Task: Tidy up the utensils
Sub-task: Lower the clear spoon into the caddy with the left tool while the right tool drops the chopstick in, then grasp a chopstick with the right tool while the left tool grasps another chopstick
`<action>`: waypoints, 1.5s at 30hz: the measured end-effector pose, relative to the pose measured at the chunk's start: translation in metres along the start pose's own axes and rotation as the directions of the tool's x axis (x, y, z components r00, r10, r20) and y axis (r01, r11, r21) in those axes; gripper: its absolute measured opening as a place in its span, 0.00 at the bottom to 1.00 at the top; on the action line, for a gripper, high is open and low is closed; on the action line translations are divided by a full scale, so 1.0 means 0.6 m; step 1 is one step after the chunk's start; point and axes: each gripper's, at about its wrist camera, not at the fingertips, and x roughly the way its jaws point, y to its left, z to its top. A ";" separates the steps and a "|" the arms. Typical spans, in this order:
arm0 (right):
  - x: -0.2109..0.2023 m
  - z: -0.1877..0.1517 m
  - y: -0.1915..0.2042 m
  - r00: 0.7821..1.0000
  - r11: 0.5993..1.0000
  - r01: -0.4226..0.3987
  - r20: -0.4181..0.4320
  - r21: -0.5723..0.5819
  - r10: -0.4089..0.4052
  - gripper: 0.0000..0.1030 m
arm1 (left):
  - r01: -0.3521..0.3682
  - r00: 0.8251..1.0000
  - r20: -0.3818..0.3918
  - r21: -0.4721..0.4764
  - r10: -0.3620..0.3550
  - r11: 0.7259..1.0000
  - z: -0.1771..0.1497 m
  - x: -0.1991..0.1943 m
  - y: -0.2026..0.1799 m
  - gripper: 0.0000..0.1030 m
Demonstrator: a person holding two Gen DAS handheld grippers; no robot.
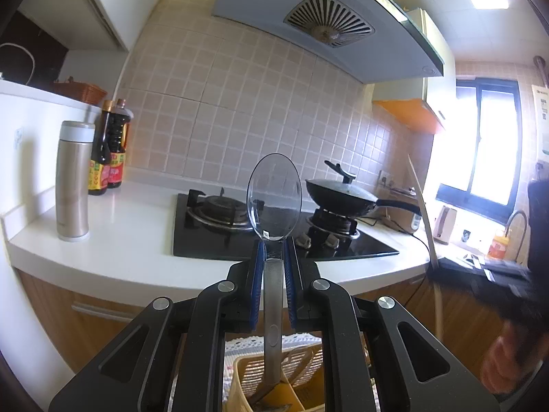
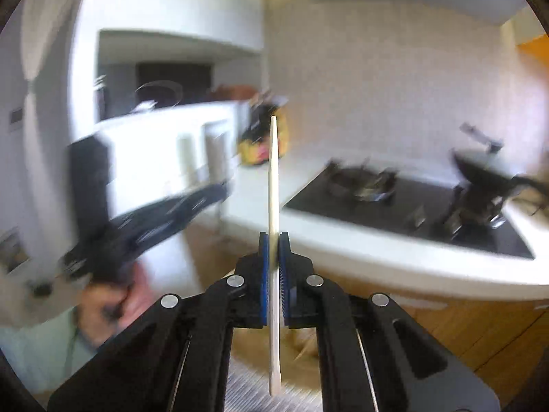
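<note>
My left gripper (image 1: 273, 252) is shut on a spoon (image 1: 274, 197) with a clear bowl and a grey handle. The bowl stands upright past the fingertips, and the handle's end reaches down into a yellow slatted utensil basket (image 1: 245, 376) below the gripper. My right gripper (image 2: 273, 240) is shut on a long pale chopstick (image 2: 273, 171), which it holds upright. The left wrist view shows that chopstick (image 1: 423, 213) at the right edge, above the blurred right gripper (image 1: 507, 285). In the blurred right wrist view, the left gripper (image 2: 147, 226) and a hand (image 2: 113, 302) sit at the left.
A white counter (image 1: 130, 240) carries a black gas stove (image 1: 206, 240) with a lidded wok (image 1: 339, 195). A steel thermos (image 1: 73, 178) and two sauce bottles (image 1: 109, 151) stand at the left. A range hood (image 1: 326, 24) hangs overhead. A sink and window lie to the right.
</note>
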 end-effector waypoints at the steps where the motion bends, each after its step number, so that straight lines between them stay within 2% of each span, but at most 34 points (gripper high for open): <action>1: -0.011 0.002 -0.010 1.000 1.000 0.002 0.024 0.013 -0.002 0.04 | -0.007 1.000 0.001 0.001 0.007 1.000 -0.001 0.003 -0.001 0.10; 3: -0.002 0.000 -0.040 0.992 0.998 0.052 0.111 0.043 -0.056 0.04 | -0.017 1.000 0.002 0.001 0.017 1.000 -0.004 0.006 -0.003 0.10; 7: 0.021 -0.030 -0.071 0.969 0.987 0.131 0.197 0.093 -0.147 0.04 | -0.041 0.999 -0.005 -0.003 0.041 0.999 -0.012 0.020 0.000 0.10; 10: 0.039 -0.062 -0.095 0.960 0.980 0.146 0.219 0.137 -0.174 0.04 | -0.063 0.998 -0.013 0.006 0.063 0.998 -0.023 0.030 -0.001 0.10; 14: 0.061 -0.090 -0.111 0.962 0.976 0.131 0.214 0.176 -0.168 0.04 | -0.091 0.996 -0.006 0.025 0.091 0.996 -0.039 0.036 -0.004 0.10; 19: 0.065 -0.117 -0.110 0.963 0.973 0.141 0.203 0.184 -0.178 0.05 | -0.076 0.997 -0.007 0.038 0.077 0.996 -0.056 0.043 -0.005 0.12; 21: 0.055 -0.122 -0.106 0.968 0.974 0.130 0.187 0.184 -0.165 0.06 | -0.069 0.998 -0.002 0.036 0.069 0.997 -0.059 0.037 -0.005 0.22; 22: 0.049 -0.122 -0.102 0.971 0.975 0.124 0.181 0.185 -0.158 0.07 | -0.066 0.998 0.001 0.035 0.066 0.997 -0.059 0.033 -0.006 0.34; 23: 0.044 -0.123 -0.101 0.976 0.976 0.114 0.164 0.188 -0.146 0.13 | -0.054 0.999 0.001 0.032 0.054 0.998 -0.058 0.026 -0.006 0.46; 25: 0.030 -0.125 -0.098 0.982 0.975 0.102 0.135 0.195 -0.129 0.27 | -0.045 0.999 0.005 0.031 0.045 0.998 -0.055 0.015 -0.008 0.51; 27: 0.007 -0.127 -0.093 0.985 0.973 0.103 0.112 0.207 -0.129 0.55 | -0.041 0.999 -0.007 0.037 0.041 0.998 -0.050 0.000 -0.011 0.54; 29: -0.023 -0.129 -0.085 0.987 0.971 0.103 0.101 0.214 -0.127 0.60 | -0.016 1.000 -0.019 0.024 0.017 1.000 -0.041 -0.027 -0.011 0.68; 31: -0.050 -0.129 -0.070 0.990 0.975 0.105 0.070 0.198 -0.121 0.65 | 0.001 1.000 -0.018 0.015 -0.001 1.000 -0.029 -0.058 -0.011 0.78; 34: -0.093 -0.128 -0.043 0.994 0.982 0.100 0.017 0.161 -0.104 0.74 | -0.001 0.999 -0.034 0.020 0.002 1.000 -0.010 -0.109 -0.019 0.81; 36: -0.119 -0.128 -0.027 0.996 0.984 0.093 -0.017 0.150 -0.092 0.84 | -0.013 0.999 -0.052 0.018 0.013 1.000 0.000 -0.139 -0.025 0.83; 38: -0.153 -0.132 -0.008 0.989 0.979 0.142 -0.059 0.145 -0.135 0.92 | -0.025 0.997 -0.068 0.014 0.026 1.000 0.006 -0.170 -0.029 0.85; 41: -0.209 -0.148 0.014 0.965 0.950 0.263 -0.035 0.166 -0.261 0.92 | -0.054 0.992 -0.116 0.014 0.055 0.998 0.014 -0.209 -0.035 0.85; 42: -0.225 -0.154 0.022 0.963 0.948 0.269 -0.041 0.169 -0.266 0.92 | -0.062 0.988 -0.144 0.017 0.064 0.998 0.014 -0.221 -0.039 0.85; 44: -0.229 -0.159 0.035 0.962 0.957 0.259 -0.122 0.134 -0.243 0.92 | -0.083 0.976 -0.200 0.025 0.086 0.996 0.011 -0.233 -0.044 0.85; 45: -0.226 -0.164 0.044 0.950 0.956 0.276 -0.179 0.104 -0.255 0.92 | -0.093 0.967 -0.236 0.026 0.096 0.995 0.005 -0.239 -0.046 0.85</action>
